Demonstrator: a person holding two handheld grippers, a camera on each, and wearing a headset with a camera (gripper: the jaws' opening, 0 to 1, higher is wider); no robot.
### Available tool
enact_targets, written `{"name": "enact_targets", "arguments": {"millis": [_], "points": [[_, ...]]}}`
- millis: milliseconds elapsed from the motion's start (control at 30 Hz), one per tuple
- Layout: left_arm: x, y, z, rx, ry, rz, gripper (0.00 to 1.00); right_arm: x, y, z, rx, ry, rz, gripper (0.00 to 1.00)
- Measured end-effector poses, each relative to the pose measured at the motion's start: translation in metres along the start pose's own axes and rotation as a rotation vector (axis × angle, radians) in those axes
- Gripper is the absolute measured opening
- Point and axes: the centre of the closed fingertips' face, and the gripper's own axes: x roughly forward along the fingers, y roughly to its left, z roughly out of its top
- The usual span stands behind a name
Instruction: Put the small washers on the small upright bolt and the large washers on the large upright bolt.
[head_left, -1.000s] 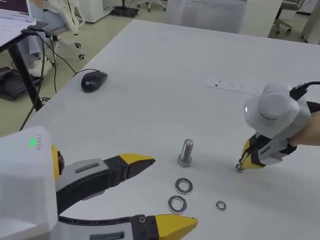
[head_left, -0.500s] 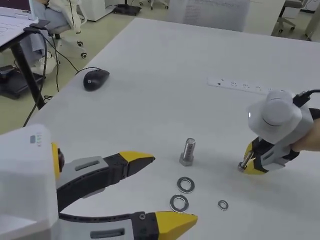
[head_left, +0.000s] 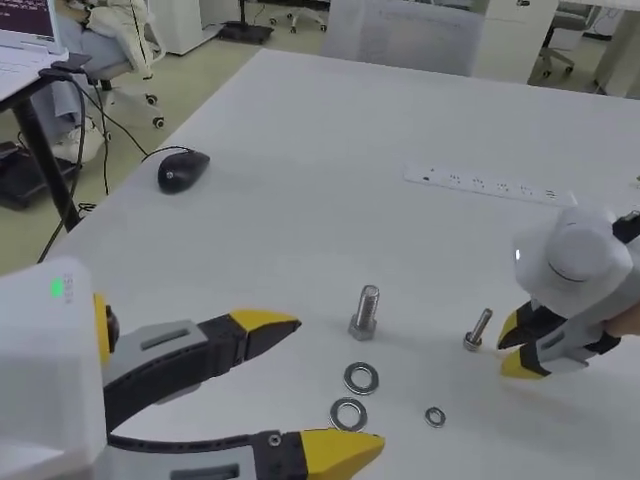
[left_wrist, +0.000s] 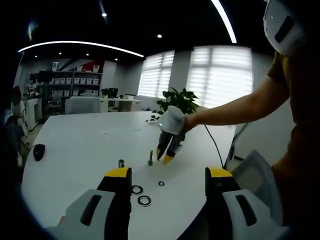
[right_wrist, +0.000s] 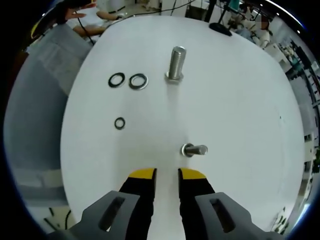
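Observation:
The large bolt (head_left: 366, 310) stands upright on its head at the table's middle. Right of it the small bolt (head_left: 478, 328) stands on its own. Two large washers (head_left: 361, 378) (head_left: 349, 413) and one small washer (head_left: 435, 416) lie flat in front of the bolts. My right gripper (head_left: 515, 348) sits just right of the small bolt, open, holding nothing. Its own view shows the small bolt (right_wrist: 194, 149) just ahead of its jaws. My left gripper (head_left: 336, 385) hovers wide open at the near left, its jaws spanning above the washers (left_wrist: 137, 189).
A black mouse (head_left: 183, 170) lies at the table's left, and a white power strip (head_left: 490, 186) at the far right. The white table (head_left: 300, 200) is bare around the bolts. An office chair and a desk stand beyond the left edge.
My right gripper has opened, let go of the small bolt and drawn back to the right. The bolt now stands free. The left gripper has stayed put.

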Motion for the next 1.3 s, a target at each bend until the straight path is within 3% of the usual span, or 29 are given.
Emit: {"name": "enact_targets", "arguments": {"millis": [233,533,967,1300], "points": [[-0.002,-0.006,0.002,0.008,-0.005,-0.009,0.59,0.004,0.021,0.013,-0.035,-0.009,0.027,0.18],[-0.008,-0.01,0.007,0.017,-0.017,-0.01,0.59,0.014,0.048,0.044,-0.098,-0.05,0.067,0.18],[-0.011,-0.012,0.009,0.019,-0.028,-0.006,0.59,0.029,0.062,0.059,-0.096,-0.054,0.106,0.18],[-0.012,-0.011,0.008,0.014,-0.031,0.007,0.59,0.032,0.062,0.058,-0.127,-0.018,0.103,0.18]]}}
